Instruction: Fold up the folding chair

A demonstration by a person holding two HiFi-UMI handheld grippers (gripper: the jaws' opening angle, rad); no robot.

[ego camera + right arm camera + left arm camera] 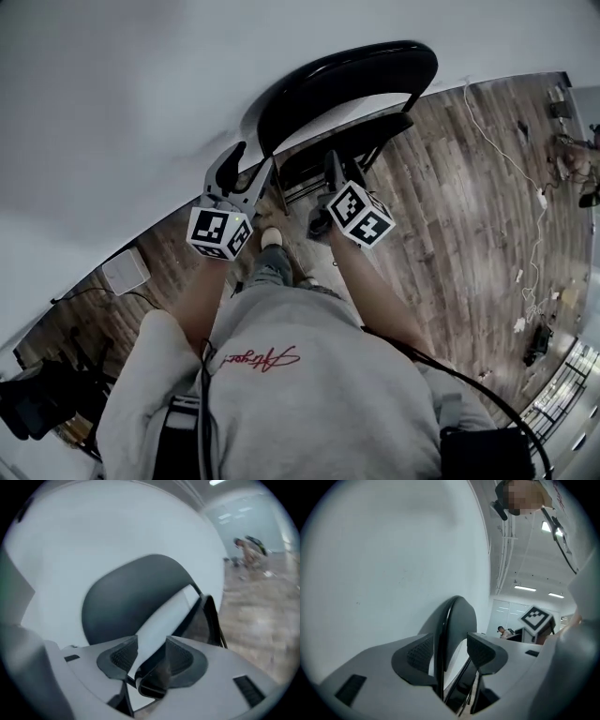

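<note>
Left gripper (251,167): held level, jaws well apart, straddling chair (347,89) frame tube (442,644). Tube runs close along one pad with no squeeze visible, so it holds nothing.

Right gripper (332,169): angled down, jaws also apart around seat (347,150) front edge (153,679). Wall (112,94) shows between that edge and one pad, so no grip here either.

Chair: black, on wood floor (450,206), close against the white wall, straight ahead of the person. Seat looks swung up toward backrest (136,602), nearly edge-on from right gripper view. Fold looks mostly done; cannot tell if fully flat.

Handling, as judged:
- Metal tube frame is stiff and probably heavy for two small jaws.
- Smooth painted tube is likely to slip or pivot in the pads.
- Seat and backrest surfaces may give a little; the rims look firmer.
- Best holds: the backrest tube for steadying, the seat front edge for closing.
- Keep pads clear of the side links, which can pinch.
- A folded chair tips easily; leaning it on the wall helps.
</note>
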